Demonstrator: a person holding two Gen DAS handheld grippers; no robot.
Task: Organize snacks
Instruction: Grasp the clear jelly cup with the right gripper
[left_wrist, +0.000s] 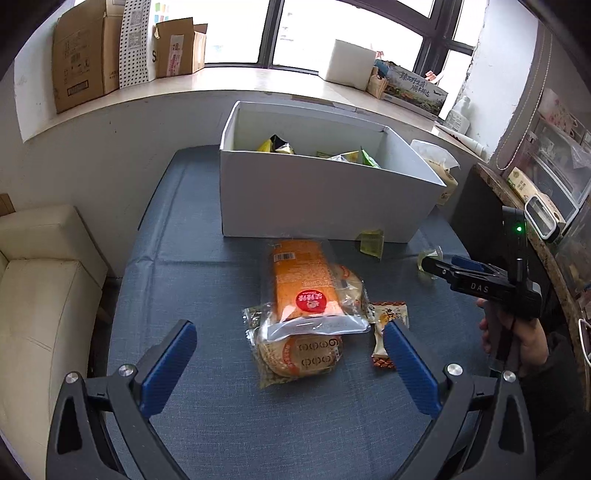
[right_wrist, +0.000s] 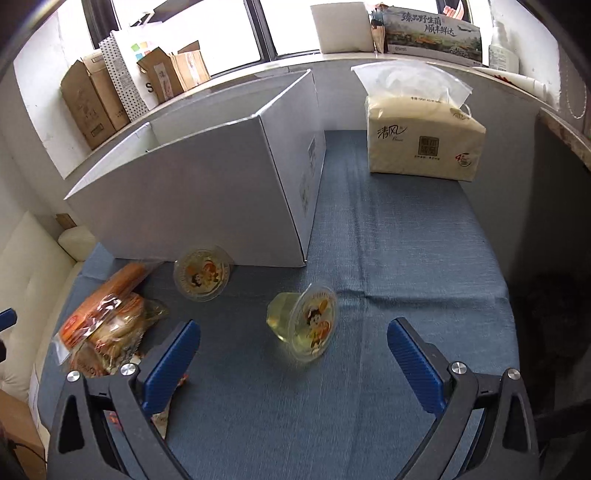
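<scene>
Blue-clothed table (right_wrist: 406, 258) under white box (right_wrist: 207, 199), snack packets (left_wrist: 306, 295), jelly cups (right_wrist: 306, 321), tissues (right_wrist: 421, 140).

white box (left_wrist: 325, 199): 1 | jelly cups (right_wrist: 306, 321): 2 | bagged snacks on tabletop (left_wrist: 303, 284): 3 | tissue pack (right_wrist: 421, 140): 1 | brown cartons on sill (left_wrist: 81, 55): 2

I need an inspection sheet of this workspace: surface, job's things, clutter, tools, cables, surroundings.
Surface: blue cloth, creased.
Job's things: white box already holds some packets; orange bread pack lies on a round cake pack; small orange packet beside them; two jelly cups lie tipped on the cloth.
Clutter: tissue pack.
Tools: left tool open; right tool open.
Cables: nothing seen.
Surroundings: window sill with cartons; cream sofa.
</scene>
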